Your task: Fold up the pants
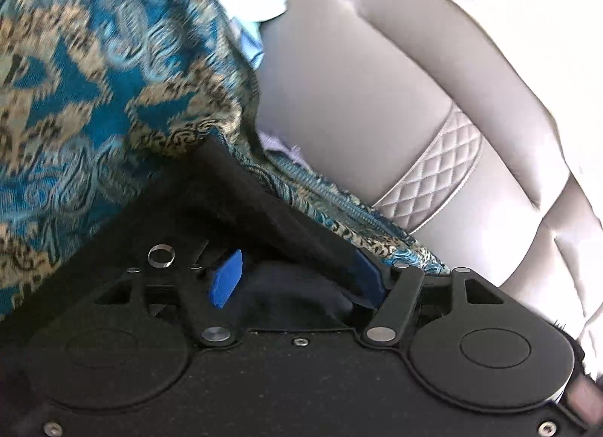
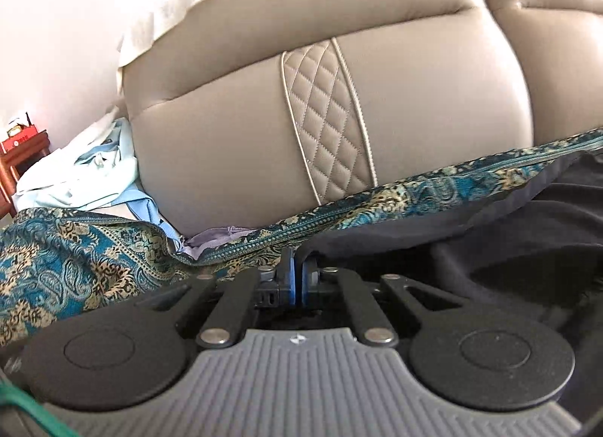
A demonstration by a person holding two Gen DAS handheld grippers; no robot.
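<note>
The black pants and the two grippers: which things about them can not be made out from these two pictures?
- Black pants: the whole shape and fold state; the right wrist view's edge cuts them off.
- Left gripper: its fingertips; dark cloth lies over them in the left wrist view.
- Right gripper: whether its shut pads pinch cloth; too dark in the right wrist view.
- Patterned blue cover: blurred.

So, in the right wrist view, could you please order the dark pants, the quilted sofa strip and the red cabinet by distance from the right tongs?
1. dark pants, at the right tongs, spreading right.
2. quilted sofa strip, straight ahead.
3. red cabinet, far left.
</note>
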